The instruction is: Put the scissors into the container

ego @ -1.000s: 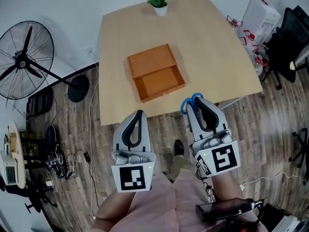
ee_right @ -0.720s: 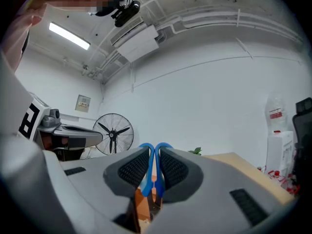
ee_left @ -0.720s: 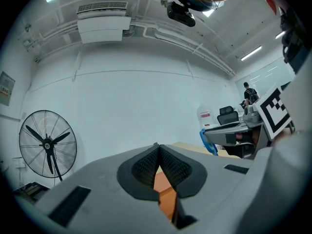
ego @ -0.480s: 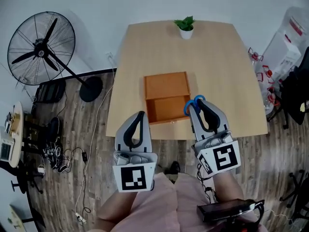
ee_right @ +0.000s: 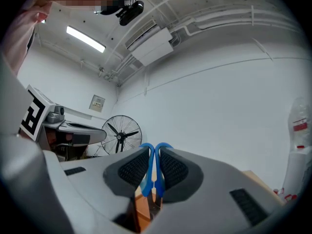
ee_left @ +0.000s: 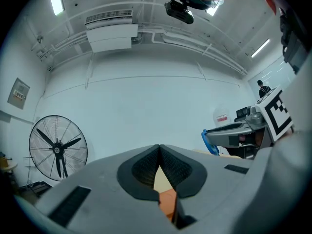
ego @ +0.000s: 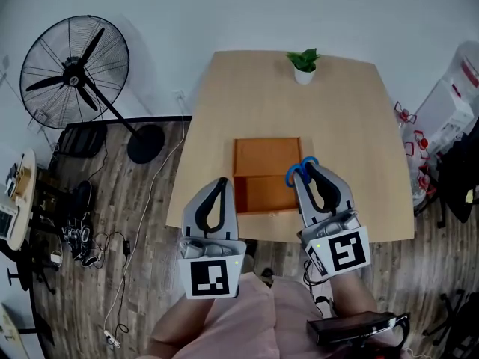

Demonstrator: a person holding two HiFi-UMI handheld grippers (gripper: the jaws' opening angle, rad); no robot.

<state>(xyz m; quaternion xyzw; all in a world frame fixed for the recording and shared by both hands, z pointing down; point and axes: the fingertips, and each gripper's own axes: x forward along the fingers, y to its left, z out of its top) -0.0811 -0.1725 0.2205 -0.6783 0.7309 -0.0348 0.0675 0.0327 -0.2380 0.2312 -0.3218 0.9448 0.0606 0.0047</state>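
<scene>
An orange wooden container (ego: 264, 172) with an open lower compartment lies on the light wooden table (ego: 352, 126). My right gripper (ego: 307, 167) is shut on blue-handled scissors (ego: 298, 172), whose loops poke out past the jaw tips at the container's right edge. In the right gripper view the blue scissors (ee_right: 154, 172) sit pinched between the black pads (ee_right: 131, 170). My left gripper (ego: 219, 184) is shut with nothing in it, at the table's near edge, left of the container. In the left gripper view its tips (ee_left: 159, 152) meet and a sliver of the orange container (ee_left: 167, 203) shows below.
A small potted plant (ego: 303, 63) stands at the table's far edge. A standing fan (ego: 75, 66) is on the floor at left, with cables and clutter beside it. Boxes and a chair crowd the right side. The person's pink sleeve fills the bottom of the head view.
The view has shifted so the table and container sit nearer and more centred. The right gripper with the scissors now reaches the container's right edge; the left gripper stays shut.
</scene>
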